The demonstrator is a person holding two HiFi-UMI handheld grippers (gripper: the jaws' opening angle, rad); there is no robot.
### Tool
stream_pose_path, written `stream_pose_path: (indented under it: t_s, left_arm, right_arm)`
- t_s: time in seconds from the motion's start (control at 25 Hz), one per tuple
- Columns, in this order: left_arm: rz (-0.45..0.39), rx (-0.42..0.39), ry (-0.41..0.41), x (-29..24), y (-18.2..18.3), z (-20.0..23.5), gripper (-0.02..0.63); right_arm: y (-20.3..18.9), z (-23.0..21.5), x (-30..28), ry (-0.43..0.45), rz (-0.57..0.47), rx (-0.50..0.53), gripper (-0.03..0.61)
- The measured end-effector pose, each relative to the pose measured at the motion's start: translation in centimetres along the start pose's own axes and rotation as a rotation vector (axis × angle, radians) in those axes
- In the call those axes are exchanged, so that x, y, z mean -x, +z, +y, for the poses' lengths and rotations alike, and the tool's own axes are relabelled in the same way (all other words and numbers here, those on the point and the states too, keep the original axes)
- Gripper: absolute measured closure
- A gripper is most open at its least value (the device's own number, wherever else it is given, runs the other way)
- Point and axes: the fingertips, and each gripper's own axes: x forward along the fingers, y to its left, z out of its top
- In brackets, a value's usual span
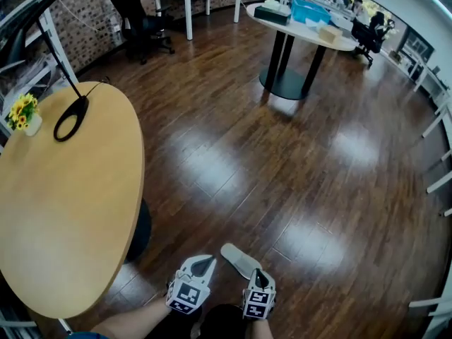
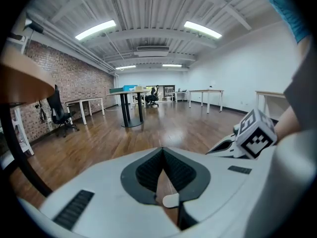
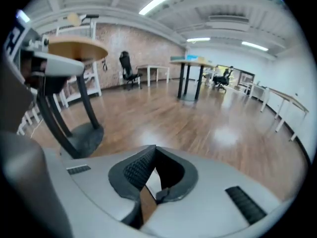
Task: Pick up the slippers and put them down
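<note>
One pale grey slipper (image 1: 239, 258) lies flat on the dark wood floor, just ahead of my two grippers at the bottom of the head view. My left gripper (image 1: 204, 261) is a little to its left, and its jaws (image 2: 162, 150) meet at the tips with nothing between them. My right gripper (image 1: 259, 274) hangs over the slipper's near end. Its jaws (image 3: 155, 148) are shut and empty in the right gripper view. The right gripper's marker cube (image 2: 253, 134) shows at the right of the left gripper view. No second slipper is in view.
A round wooden table (image 1: 70, 203) stands close on the left, with a small flower pot (image 1: 23, 113) and a black ring (image 1: 70, 119) on it. Its dark base (image 1: 141, 232) is beside my left gripper. Farther off are a pedestal table (image 1: 296, 27) and an office chair (image 1: 138, 16).
</note>
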Motion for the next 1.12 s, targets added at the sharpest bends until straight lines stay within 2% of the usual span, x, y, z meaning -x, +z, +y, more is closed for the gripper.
stream_pose_path:
  t_s: [0.12, 0.24, 0.44, 0.56, 0.68, 0.8, 1.0, 1.12]
  left_arm:
    - [-0.013, 0.014, 0.001, 3.2, 6.3, -0.4, 0.607]
    - [-0.044, 0.025, 0.003, 7.1, 14.2, -0.9, 0.607]
    - [-0.138, 0.024, -0.019, 14.7, 27.5, -3.2, 0.607]
    - [-0.246, 0.015, -0.013, 19.7, 35.4, -4.2, 0.607]
    - [-0.346, 0.027, 0.007, 23.9, 41.4, -4.3, 0.607]
    - [-0.408, 0.063, 0.069, 27.7, 43.6, -3.5, 0.607]
    - [-0.376, 0.077, 0.162, 33.2, 42.2, -1.6, 0.607]
    - [-0.391, 0.060, 0.206, 34.8, 41.7, -0.8, 0.607]
  right_arm:
    - [8.5, -1.1, 8.9, -0.060, -0.177, -0.103, 0.563]
    - [16.9, -2.4, 18.1, -0.093, -0.324, -0.147, 0.565]
    - [28.4, -3.5, 32.2, -0.121, -0.476, -0.103, 0.565]
    - [33.6, -3.7, 39.4, -0.125, -0.519, -0.072, 0.565]
    - [37.9, -3.5, 45.2, -0.128, -0.576, -0.063, 0.566]
    - [40.4, -1.7, 48.8, -0.086, -0.622, -0.053, 0.566]
    - [41.9, 4.9, 51.5, 0.018, -0.649, -0.024, 0.566]
    - [42.1, 7.0, 51.4, 0.054, -0.657, 0.007, 0.568]
